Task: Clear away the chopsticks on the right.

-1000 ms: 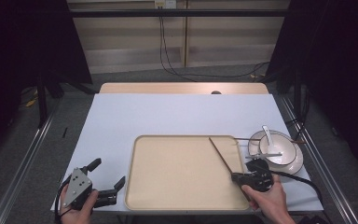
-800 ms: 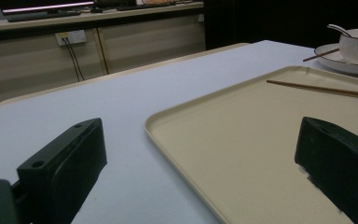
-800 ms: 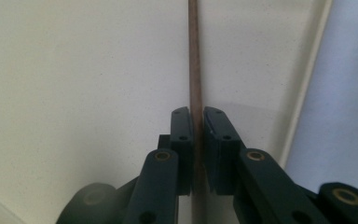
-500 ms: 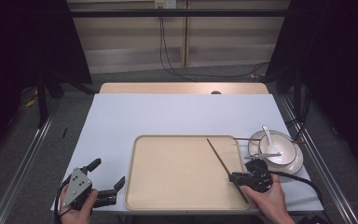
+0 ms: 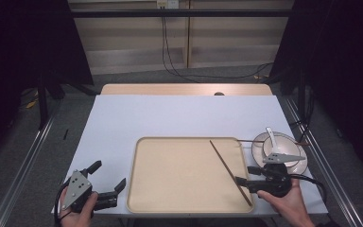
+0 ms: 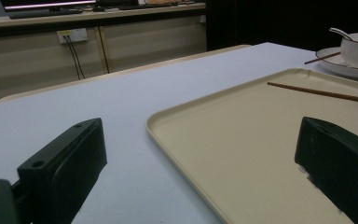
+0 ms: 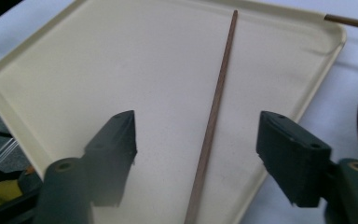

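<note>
High view: your right gripper (image 5: 246, 175) sits at the tray's (image 5: 179, 144) near right corner, jaws spread wide and holding nothing. Right gripper view puts a chopstick (image 7: 213, 119) lying on the tray between those jaws, touching neither. Just beyond that gripper stands a plate (image 5: 302, 165) with a bowl (image 5: 283, 146) and spoon (image 5: 270, 135), a second chopstick (image 5: 251, 140) resting by its rim. Your left gripper (image 5: 108, 179) lies on the table beside the tray's near left corner, jaws wide apart and empty.
</note>
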`<action>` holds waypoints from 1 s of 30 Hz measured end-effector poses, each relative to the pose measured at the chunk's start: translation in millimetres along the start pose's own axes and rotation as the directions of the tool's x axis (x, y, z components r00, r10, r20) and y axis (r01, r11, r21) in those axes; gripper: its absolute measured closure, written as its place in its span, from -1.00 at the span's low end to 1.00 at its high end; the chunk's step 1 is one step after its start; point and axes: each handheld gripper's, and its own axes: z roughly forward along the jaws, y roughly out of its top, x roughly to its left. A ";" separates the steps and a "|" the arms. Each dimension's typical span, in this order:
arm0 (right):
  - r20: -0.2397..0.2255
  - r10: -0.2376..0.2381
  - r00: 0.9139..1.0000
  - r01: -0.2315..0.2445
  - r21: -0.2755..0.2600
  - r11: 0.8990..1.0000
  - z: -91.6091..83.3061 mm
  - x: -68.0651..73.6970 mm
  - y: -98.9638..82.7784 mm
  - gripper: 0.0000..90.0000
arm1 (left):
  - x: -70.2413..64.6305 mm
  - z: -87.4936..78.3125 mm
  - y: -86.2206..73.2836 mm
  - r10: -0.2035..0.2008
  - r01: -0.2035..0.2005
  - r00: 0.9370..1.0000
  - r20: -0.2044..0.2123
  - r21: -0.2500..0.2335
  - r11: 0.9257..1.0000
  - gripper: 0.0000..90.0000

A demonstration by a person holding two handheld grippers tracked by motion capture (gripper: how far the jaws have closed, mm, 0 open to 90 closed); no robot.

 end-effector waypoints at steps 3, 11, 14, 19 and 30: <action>-0.011 -0.007 1.000 0.007 -0.009 1.000 -11.3 -9.9 3.0 -0.70 | 0.0 0.2 0.0 0.003 -0.003 1.000 0.002 0.002 1.000 -0.96; -0.008 -0.052 0.999 0.051 -0.119 0.992 -52.4 -42.7 8.8 -0.89 | 1.0 -0.4 0.1 0.005 -0.005 1.000 -0.017 0.008 1.000 -0.96; 0.010 -0.045 0.999 0.046 -0.161 0.986 -68.9 -57.6 11.7 -0.92 | 1.1 -0.5 0.1 0.001 -0.001 1.000 -0.017 0.007 1.000 -0.96; 0.082 -0.098 0.992 0.112 -0.186 0.976 -87.7 -82.2 12.8 -0.90 | 1.2 -0.5 0.1 0.000 0.000 1.000 -0.010 0.005 1.000 -0.96; 0.130 -0.184 0.974 0.209 -0.215 0.954 -94.9 -142.3 21.9 -0.76 | 1.4 -1.1 0.1 -0.010 0.010 1.000 -0.010 -0.010 1.000 -0.96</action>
